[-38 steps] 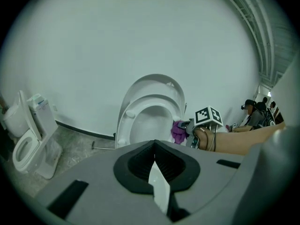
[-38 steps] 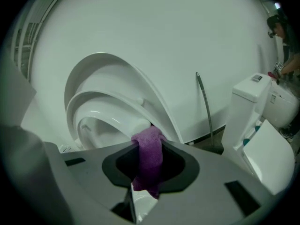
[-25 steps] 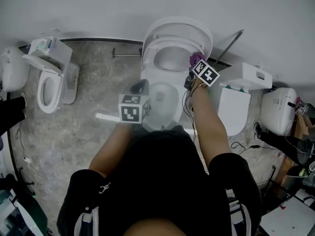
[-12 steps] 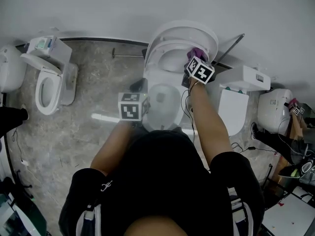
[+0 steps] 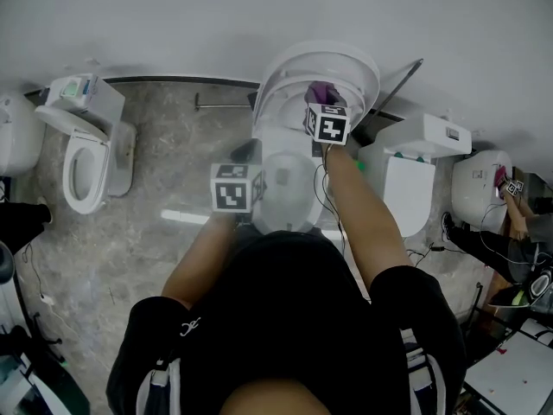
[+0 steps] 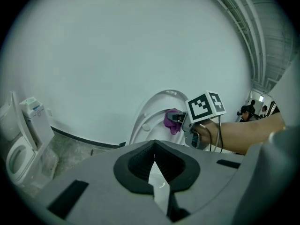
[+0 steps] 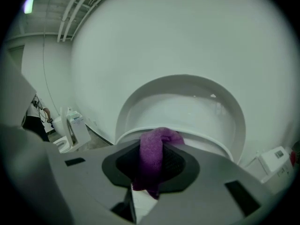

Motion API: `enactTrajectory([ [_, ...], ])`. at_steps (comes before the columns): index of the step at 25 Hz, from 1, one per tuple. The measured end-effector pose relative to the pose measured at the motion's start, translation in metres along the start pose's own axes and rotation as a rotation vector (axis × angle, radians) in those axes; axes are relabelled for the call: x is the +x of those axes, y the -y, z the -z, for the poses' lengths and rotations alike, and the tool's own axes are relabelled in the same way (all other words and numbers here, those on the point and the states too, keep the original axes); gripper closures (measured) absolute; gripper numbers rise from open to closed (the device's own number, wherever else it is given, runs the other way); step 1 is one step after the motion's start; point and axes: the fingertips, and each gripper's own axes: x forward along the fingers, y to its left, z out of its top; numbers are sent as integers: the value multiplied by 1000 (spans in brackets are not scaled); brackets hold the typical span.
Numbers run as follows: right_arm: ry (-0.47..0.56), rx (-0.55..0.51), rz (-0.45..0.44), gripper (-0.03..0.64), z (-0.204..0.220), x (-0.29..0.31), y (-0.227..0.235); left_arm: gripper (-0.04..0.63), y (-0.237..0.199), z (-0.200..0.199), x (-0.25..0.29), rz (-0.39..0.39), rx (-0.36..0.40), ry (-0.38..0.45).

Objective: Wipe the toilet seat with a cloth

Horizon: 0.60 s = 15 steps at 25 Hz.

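The white toilet [image 5: 285, 180] stands in the middle, its seat and lid [image 5: 346, 63] raised against the wall. My right gripper [image 5: 318, 100] reaches up to the raised part and is shut on a purple cloth [image 5: 321, 89]. In the right gripper view the cloth [image 7: 152, 158] hangs bunched between the jaws, just before the raised lid [image 7: 187, 102]. My left gripper [image 5: 244, 154] hovers at the bowl's left edge, shut and holding nothing. From the left gripper view [image 6: 154, 170] the cloth [image 6: 171, 121] and the right gripper's marker cube [image 6: 206, 107] show against the lid [image 6: 150, 111].
Another toilet [image 5: 82, 158] stands on the floor at the left. A closed one [image 5: 415, 180] is close on the right, and a further one [image 5: 479, 188] beyond it. A white tube [image 5: 186, 216] lies on the floor left of the bowl. Cables trail at the right.
My right gripper has carried the cloth leftward and higher across the raised seat and lid, and it has rolled. The left gripper has barely shifted.
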Motion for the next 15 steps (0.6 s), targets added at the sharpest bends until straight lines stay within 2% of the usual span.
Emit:
enactTrajectory([
  [4,12,19,-1,526,9,-27,6,598,16,1,8,59,37,-34],
  [8,22,60,34,526,26,-68,30,598,42,-10,30,101,89,-37],
  [15,67,163,100,526,45,-136,93,598,86,-48,73,131,184,14],
])
